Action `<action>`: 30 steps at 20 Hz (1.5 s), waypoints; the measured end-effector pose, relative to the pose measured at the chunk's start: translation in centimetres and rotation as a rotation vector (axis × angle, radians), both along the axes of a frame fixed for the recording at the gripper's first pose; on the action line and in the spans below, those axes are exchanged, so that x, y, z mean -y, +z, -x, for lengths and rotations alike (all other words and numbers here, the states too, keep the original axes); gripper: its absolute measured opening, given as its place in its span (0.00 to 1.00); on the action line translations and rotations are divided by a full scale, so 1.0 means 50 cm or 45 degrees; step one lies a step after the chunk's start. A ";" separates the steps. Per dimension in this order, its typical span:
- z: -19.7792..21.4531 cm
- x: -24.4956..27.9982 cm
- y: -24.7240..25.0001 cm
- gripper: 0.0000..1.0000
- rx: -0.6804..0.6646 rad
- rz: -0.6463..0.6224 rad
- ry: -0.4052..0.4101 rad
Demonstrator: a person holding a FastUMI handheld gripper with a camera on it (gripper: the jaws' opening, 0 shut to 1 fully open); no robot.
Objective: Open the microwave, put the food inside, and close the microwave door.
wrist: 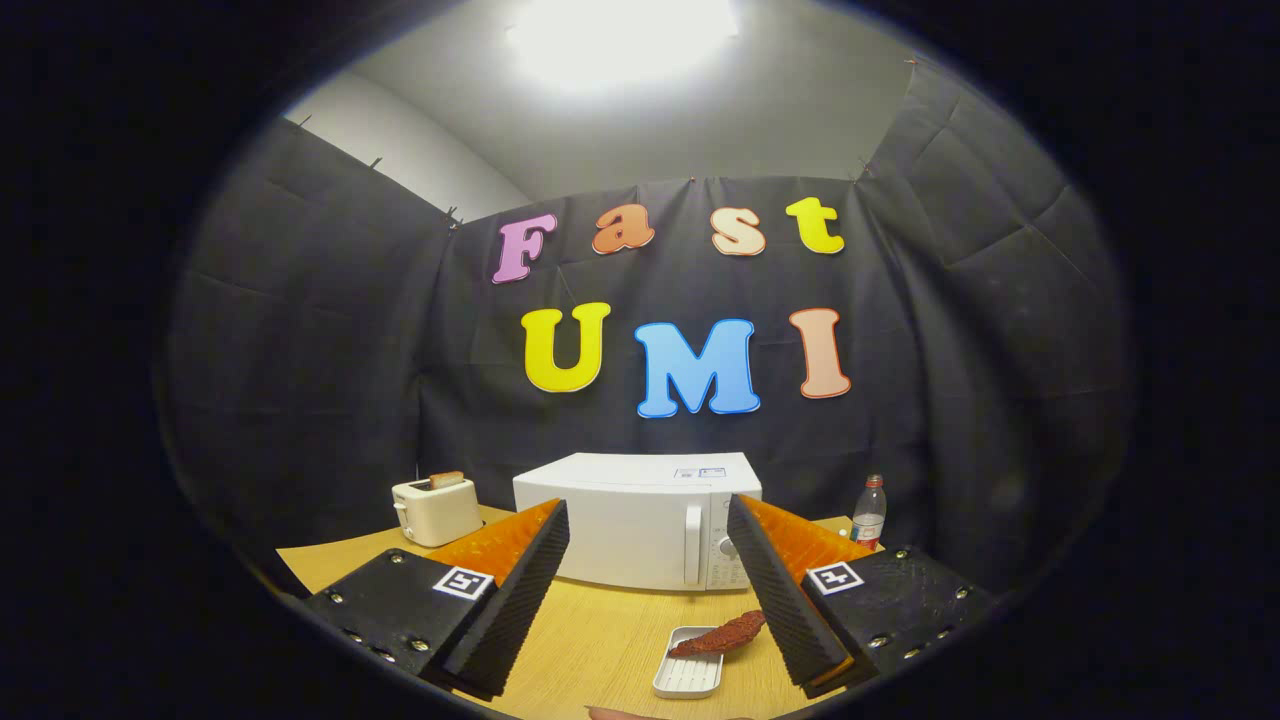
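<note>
A white microwave [625,525] stands on the wooden table [600,640], its door shut, with a vertical handle [692,545] beside the control panel. My gripper [648,525] is open and holds nothing; it is well back from the microwave, which shows between and beyond the fingers. A small white ridged tray [688,672] lies on the table below and just left of the right finger [780,590]. A reddish-brown piece of food [720,636] rests on the tray's far end and reaches toward that finger.
A cream toaster [436,508] with a slice of bread in it stands left of the microwave. A plastic bottle [868,512] stands to the microwave's right, near the cloth wall. Bare tabletop lies in front of the microwave.
</note>
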State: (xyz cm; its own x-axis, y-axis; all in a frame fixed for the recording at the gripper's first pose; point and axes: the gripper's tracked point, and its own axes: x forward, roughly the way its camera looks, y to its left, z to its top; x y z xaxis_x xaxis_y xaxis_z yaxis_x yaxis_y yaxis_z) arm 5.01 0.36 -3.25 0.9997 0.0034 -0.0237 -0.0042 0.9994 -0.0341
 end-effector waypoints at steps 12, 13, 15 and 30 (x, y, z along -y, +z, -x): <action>-0.148 0.025 -0.101 0.98 -0.058 0.068 -0.031; -0.159 0.025 -0.108 0.98 -0.062 0.063 -0.035; -0.186 0.032 -0.120 0.98 -0.069 0.066 -0.052; -0.382 0.102 -0.272 0.99 -0.206 0.027 -0.175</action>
State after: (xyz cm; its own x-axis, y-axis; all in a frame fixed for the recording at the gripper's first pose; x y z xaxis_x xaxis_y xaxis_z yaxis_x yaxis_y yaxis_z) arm 24.13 -4.74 -16.85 0.9739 -0.1351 -0.1822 0.1251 0.9900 -0.0654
